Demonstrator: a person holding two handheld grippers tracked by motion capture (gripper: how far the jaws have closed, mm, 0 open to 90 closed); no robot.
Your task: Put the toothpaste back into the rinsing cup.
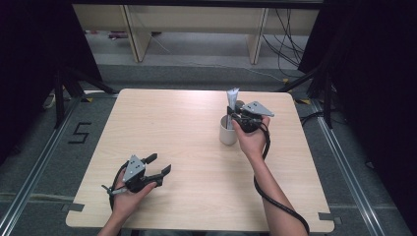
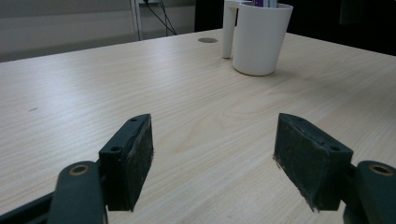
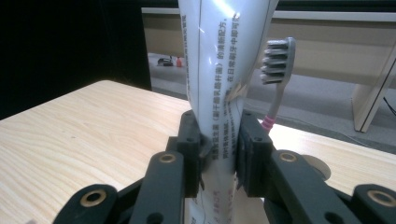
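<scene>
On the pale wooden table (image 1: 187, 142), your right gripper (image 3: 218, 154) clamps the soft toothpaste tube (image 3: 219, 79) (squashy, light) above the cup (image 1: 227, 132) at two o'clock; grip its stiffer crimp. Left gripper (image 2: 215, 154) gapes empty.

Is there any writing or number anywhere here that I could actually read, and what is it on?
"5": black tape figure on the grey floor left of the light wooden table.
Columns of Chinese print run down the white toothpaste tube clamped in the right gripper; too small and blurred to quote reliably.
White plastic cup, grey-bristled toothbrush, left gripper: no writing seen.
</scene>
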